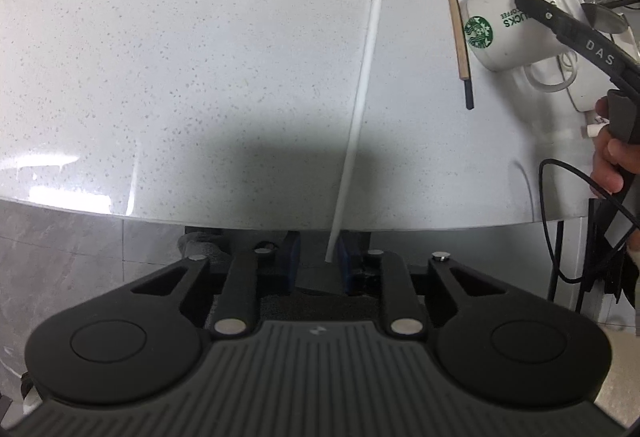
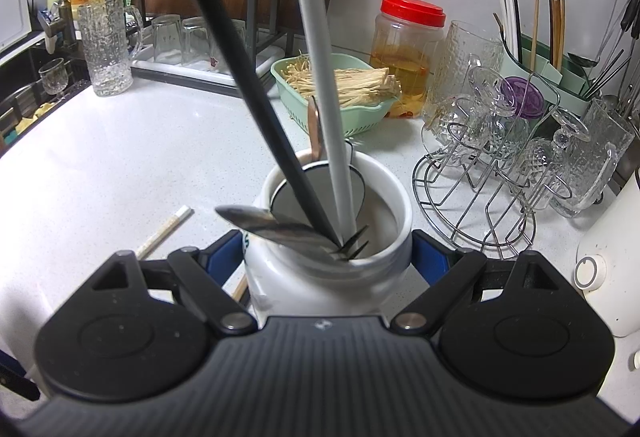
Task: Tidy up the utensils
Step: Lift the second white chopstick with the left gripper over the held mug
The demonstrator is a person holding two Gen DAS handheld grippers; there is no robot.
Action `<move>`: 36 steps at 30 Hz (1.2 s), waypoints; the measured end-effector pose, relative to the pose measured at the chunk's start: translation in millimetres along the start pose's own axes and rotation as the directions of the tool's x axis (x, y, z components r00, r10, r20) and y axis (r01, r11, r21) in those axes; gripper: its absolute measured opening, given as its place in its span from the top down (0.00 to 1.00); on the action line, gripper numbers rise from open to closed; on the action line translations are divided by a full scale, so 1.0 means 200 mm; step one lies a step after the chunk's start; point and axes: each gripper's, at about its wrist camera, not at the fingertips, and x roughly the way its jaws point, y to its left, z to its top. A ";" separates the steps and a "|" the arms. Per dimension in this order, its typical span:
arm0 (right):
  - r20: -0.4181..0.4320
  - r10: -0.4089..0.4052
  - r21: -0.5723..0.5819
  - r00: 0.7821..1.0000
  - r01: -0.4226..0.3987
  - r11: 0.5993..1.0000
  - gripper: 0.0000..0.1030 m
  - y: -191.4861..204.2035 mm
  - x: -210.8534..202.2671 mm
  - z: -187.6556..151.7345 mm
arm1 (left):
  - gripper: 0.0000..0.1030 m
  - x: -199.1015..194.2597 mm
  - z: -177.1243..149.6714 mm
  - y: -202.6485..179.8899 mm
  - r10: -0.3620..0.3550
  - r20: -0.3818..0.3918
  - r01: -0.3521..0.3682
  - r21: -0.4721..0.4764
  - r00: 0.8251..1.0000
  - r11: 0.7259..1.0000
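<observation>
A long white chopstick (image 1: 366,77) lies on the pale speckled counter (image 1: 180,77), its near end hanging over the front edge. My left gripper (image 1: 318,259) is open around that end; the stick rests against the right pad (image 1: 346,265) and the left pad stands clear. My right gripper (image 2: 328,257) is shut on a white mug with a green logo (image 2: 280,285), also in the left wrist view as the mug (image 1: 508,33). In the mug stand a fork (image 2: 280,227), a black chopstick (image 2: 240,77), a grey stick (image 2: 320,57) and a wooden spoon (image 2: 314,129). A wooden chopstick with a black tip (image 1: 452,5) lies beside the mug.
A green basket (image 2: 282,77) of enoki, a red-lidded jar (image 2: 408,37), a wire rack of glasses (image 2: 472,197) and a green utensil holder (image 2: 532,65) crowd the back right. A tall glass mug (image 2: 106,45) stands far left, a white appliance (image 2: 608,257) near right. A hand (image 1: 608,165) holds the right gripper.
</observation>
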 end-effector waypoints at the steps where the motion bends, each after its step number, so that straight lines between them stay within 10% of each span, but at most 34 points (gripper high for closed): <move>1: 0.000 0.000 0.000 1.000 0.000 1.000 0.12 0.00 0.00 0.00 | 0.86 0.00 0.00 -0.01 -0.002 0.003 0.002 0.009 1.000 1.000; 15: 0.014 -0.002 0.000 1.000 0.002 1.000 0.12 0.01 -0.01 -0.01 | 0.96 -0.36 0.04 -0.27 0.005 0.186 -0.032 0.143 0.982 0.989; 36: 0.035 -0.002 -0.002 0.999 0.003 1.000 0.12 0.02 -0.03 -0.03 | 0.96 -0.79 0.24 -0.64 0.006 0.457 -0.144 0.268 0.890 0.952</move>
